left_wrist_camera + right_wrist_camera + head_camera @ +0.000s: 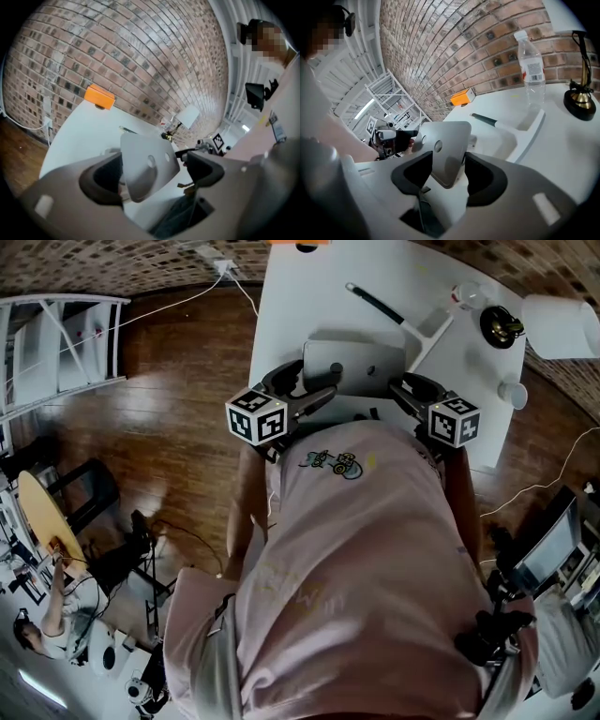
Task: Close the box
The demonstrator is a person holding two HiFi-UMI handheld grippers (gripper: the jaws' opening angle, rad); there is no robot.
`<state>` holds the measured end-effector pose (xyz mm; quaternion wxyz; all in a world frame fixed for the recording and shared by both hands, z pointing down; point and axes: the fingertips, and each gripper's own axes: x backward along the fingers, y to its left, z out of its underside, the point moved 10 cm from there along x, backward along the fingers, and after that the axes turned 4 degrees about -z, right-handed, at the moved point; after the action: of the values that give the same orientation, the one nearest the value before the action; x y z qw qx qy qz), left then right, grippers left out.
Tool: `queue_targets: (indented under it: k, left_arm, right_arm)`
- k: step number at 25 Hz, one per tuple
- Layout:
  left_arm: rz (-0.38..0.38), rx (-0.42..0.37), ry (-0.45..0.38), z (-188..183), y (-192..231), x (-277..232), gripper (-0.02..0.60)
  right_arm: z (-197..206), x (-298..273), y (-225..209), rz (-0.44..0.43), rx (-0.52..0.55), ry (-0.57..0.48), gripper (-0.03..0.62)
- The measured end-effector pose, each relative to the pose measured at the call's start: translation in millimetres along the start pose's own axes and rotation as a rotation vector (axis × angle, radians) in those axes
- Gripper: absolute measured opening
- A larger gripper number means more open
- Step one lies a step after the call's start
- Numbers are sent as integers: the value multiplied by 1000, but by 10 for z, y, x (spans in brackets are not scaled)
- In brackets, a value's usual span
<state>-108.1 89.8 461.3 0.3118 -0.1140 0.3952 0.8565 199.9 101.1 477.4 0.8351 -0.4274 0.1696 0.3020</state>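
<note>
Jaws of left gripper (152, 172) spread to full width, jaws of right gripper (449, 177) partly spread; nothing pinched. Framed between both pairs, just ahead: upright grey lid of box (352, 364), near edge of table (309, 296), long axis crosswise, equally near either hand.

Your head view looks steeply down over your chest onto the white bench (300, 306). The left gripper view sits low at the near left and faces far right. The right gripper view mirrors it from the near right. Both share, close up, the flat grey box flap (147, 164) (447, 152) and the far orange block (99, 97) (462, 97).
</note>
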Motion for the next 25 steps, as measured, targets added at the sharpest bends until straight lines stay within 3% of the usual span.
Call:
queue_targets:
  k: [4, 9, 18, 25]
  left_arm:
    - [17, 20, -57, -112, -8, 50, 418]
    - [18, -16, -11, -47, -72, 110, 417]
    - [18, -28, -36, -16, -251, 323, 417]
    - [12, -57, -26, 26, -432, 541, 417]
  right_arm:
    - [-65, 38, 34, -24, -10, -21, 209]
    - [-59, 59, 78, -15, 13, -5, 209]
    - [-100, 120, 256, -13, 115, 40, 209]
    - [-204, 177, 393, -46, 138, 36, 209]
